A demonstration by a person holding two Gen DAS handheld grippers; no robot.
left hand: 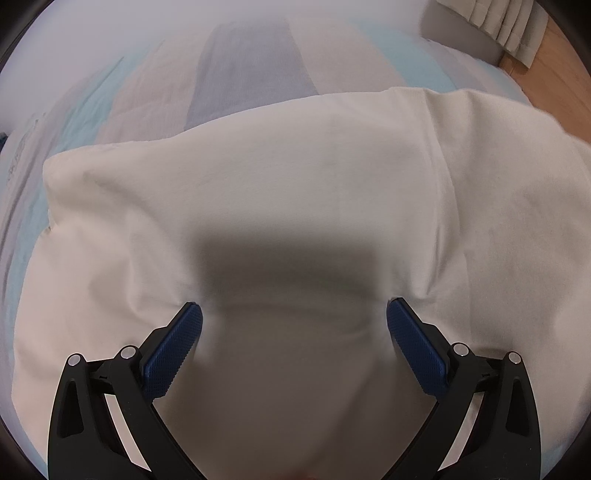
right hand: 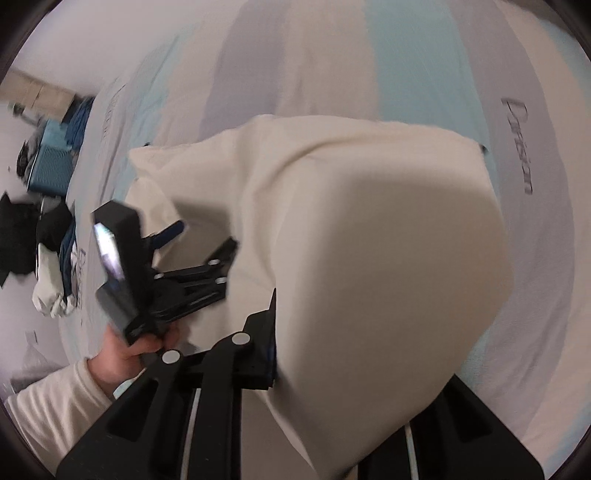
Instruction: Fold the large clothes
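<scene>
1. Where the left wrist view looks down along the left tongs (left hand: 294,317), the two blue pads (left hand: 173,354) stand wide apart with cream cloth between them, gripping nothing; their tips rest on or just above the cream garment (left hand: 295,192).
2. Same view: the garment lies spread on the bed (left hand: 251,74), whose cover bears pale blue, grey and beige stripes. A curtain hem (left hand: 495,26) and wooden floor (left hand: 554,74) show at upper right, seen in this view only.
3. Right wrist view: a raised fold of the garment (right hand: 388,258) hangs directly over the right tongs (right hand: 280,347), hiding the right finger. The cloth seems held there, but the gap cannot be told.
4. Right wrist view only: the left tongs (right hand: 207,236) appear from the side, held in the person's left hand (right hand: 125,354) with a cream sleeve (right hand: 48,406). Printed lettering (right hand: 519,146) marks the bed cover (right hand: 332,55), and a clutter of dark and blue items (right hand: 48,166) lies beyond the bed's far-left edge.
</scene>
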